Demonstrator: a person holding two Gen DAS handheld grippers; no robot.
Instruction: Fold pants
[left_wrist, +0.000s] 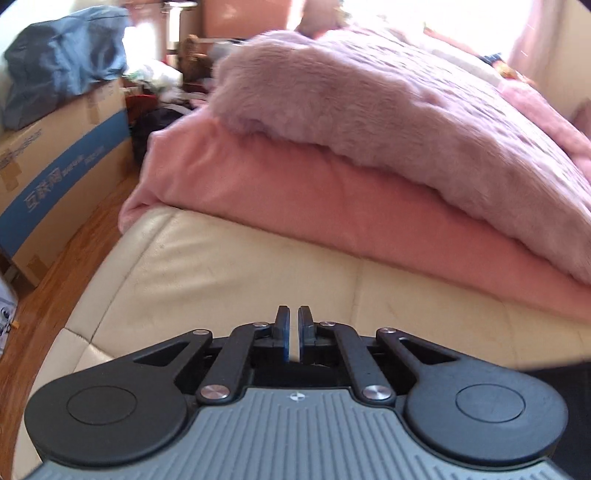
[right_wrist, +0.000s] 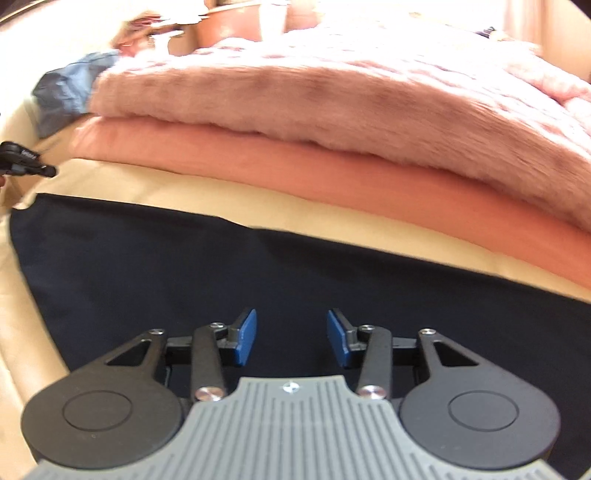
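The dark navy pants (right_wrist: 184, 266) lie flat on the cream leather surface (right_wrist: 155, 186), filling the lower part of the right wrist view. My right gripper (right_wrist: 291, 338) is open and empty, just above the pants. My left gripper (left_wrist: 294, 334) is shut with nothing between its blue pads, over bare cream leather (left_wrist: 207, 273). A dark strip of the pants (left_wrist: 576, 398) shows at the right edge of the left wrist view. The left gripper's tip (right_wrist: 27, 160) appears at the left edge of the right wrist view, beyond the pants' far left corner.
A pink folded blanket (left_wrist: 295, 199) with a fluffy mauve blanket (left_wrist: 388, 107) on top lies just beyond both grippers. To the left stand a cardboard box (left_wrist: 55, 166) with a blue bundle (left_wrist: 62, 59) on it, and wooden floor (left_wrist: 48, 280). Blue cloth (right_wrist: 62, 92) lies far left.
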